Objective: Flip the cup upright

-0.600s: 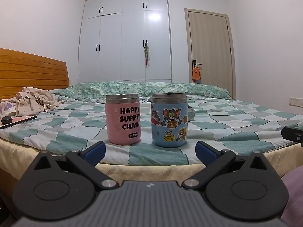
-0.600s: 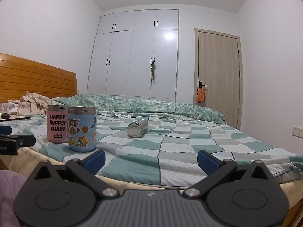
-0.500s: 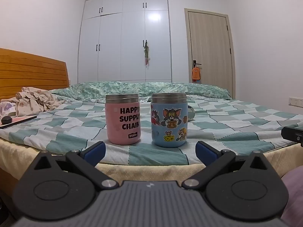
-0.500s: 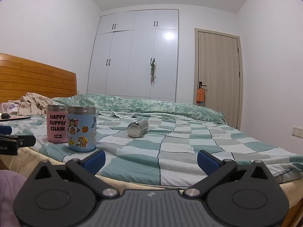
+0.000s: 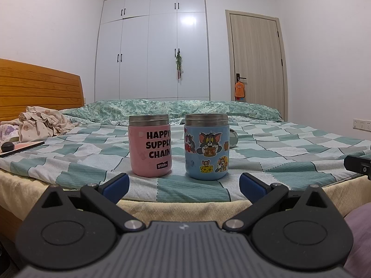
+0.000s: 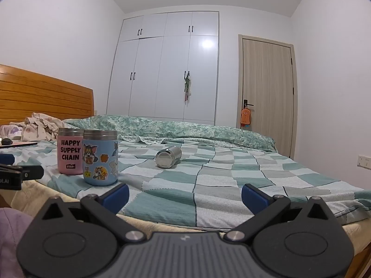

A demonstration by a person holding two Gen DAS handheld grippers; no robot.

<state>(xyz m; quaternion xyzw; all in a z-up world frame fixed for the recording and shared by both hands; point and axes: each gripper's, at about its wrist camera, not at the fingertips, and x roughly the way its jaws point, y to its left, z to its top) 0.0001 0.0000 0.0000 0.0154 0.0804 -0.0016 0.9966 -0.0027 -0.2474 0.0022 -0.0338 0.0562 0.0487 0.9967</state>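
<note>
Far left, against the wooden headboard (image 6: 44, 92): crumpled cloth pile (image 6: 41, 125), plus a flat pink item with a small black object on it (image 5: 14, 147) toward the bed's head end.

Near the front edge of the bed (image 6: 231, 180), left of centre: pink cup (image 6: 69, 153) marked HAPPY SUPPLY CHAIN, upright, steel rim up. Just right of it, blue cartoon-sticker cup (image 6: 100, 159), also upright. Close together; touching or not, cannot tell.

Further in, toward mid-bed and right of the blue one: steel cup (image 6: 168, 157), lying on its side on the checked cover, one flat round end facing the right wrist camera. Well apart from both grippers. In the left wrist view only a sliver shows (image 5: 233, 137) behind the blue cup.

Left gripper (image 5: 183, 184): off the front edge, facing the two upright cups, jaws spread wide, nothing between them.

Right gripper (image 6: 184, 195): off the front edge further right, jaws spread wide, holding nothing.

Back wall: white wardrobe (image 6: 167, 69), door (image 6: 266, 97) at right with an orange hanging tag (image 6: 245, 117).
</note>
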